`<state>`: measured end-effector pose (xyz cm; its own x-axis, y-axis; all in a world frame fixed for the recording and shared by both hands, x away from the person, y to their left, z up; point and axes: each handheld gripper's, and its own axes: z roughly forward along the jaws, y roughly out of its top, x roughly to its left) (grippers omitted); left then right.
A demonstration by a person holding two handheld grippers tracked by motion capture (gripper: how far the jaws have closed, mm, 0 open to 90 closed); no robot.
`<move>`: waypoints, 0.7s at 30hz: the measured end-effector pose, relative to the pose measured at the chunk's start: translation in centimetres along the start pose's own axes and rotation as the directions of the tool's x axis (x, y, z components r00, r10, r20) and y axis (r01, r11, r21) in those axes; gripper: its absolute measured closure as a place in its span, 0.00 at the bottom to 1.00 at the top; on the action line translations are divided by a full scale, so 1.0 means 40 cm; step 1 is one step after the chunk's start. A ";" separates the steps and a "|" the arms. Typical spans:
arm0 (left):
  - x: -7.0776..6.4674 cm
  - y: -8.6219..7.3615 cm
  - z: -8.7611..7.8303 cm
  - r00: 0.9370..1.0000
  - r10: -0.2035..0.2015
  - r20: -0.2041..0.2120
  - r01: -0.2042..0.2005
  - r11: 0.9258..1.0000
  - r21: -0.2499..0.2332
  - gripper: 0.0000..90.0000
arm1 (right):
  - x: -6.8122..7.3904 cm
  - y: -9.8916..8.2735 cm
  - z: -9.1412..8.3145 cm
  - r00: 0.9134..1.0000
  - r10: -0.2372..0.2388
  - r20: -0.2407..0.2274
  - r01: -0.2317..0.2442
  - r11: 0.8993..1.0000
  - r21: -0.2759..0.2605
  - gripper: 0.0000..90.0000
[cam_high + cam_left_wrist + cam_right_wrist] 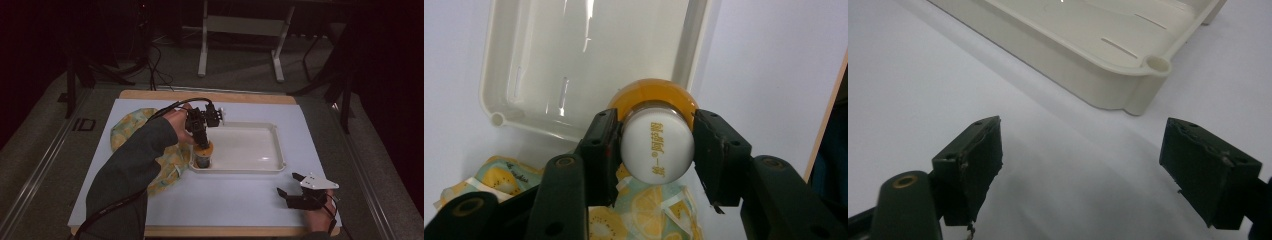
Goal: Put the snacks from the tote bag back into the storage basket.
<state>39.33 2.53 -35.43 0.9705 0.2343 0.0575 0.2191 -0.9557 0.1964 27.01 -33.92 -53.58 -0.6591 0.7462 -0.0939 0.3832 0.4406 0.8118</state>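
cloth (131,131): left lying beside the tray | left gripper (201,141): clamped on the white cap of a bottle (657,145), held at the tray's (272,150) near-left corner; release judged outstanding | right gripper (296,189): jaws spread, nothing held, rested on the table (240,200).

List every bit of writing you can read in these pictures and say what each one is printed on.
"统一阿萨姆": gold characters on the white cap of the bottle held by the left gripper; slightly soft, so my reading may be off.
"ID": dark letters on the grey floor left of the table, in the high view.
Small script on the fruit-print cloth: too blurred to read.
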 end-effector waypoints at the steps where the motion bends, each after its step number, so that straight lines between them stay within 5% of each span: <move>1: -0.001 0.001 -0.001 1.000 0.000 -0.002 0.000 1.000 -0.004 0.59 | 0.000 0.000 0.000 1.000 -0.001 0.001 0.001 1.000 0.001 0.19; 21: -0.012 -0.009 -0.063 0.999 0.007 -0.050 -0.011 0.996 -0.086 0.54 | 0.000 0.000 -0.001 1.000 0.002 0.001 -0.002 1.000 0.000 0.19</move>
<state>38.52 3.21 -33.05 0.9658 0.2360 0.1076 0.1985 -0.9395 0.2791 27.00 -33.94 -53.57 -0.6578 0.7474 -0.0928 0.3844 0.4391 0.8120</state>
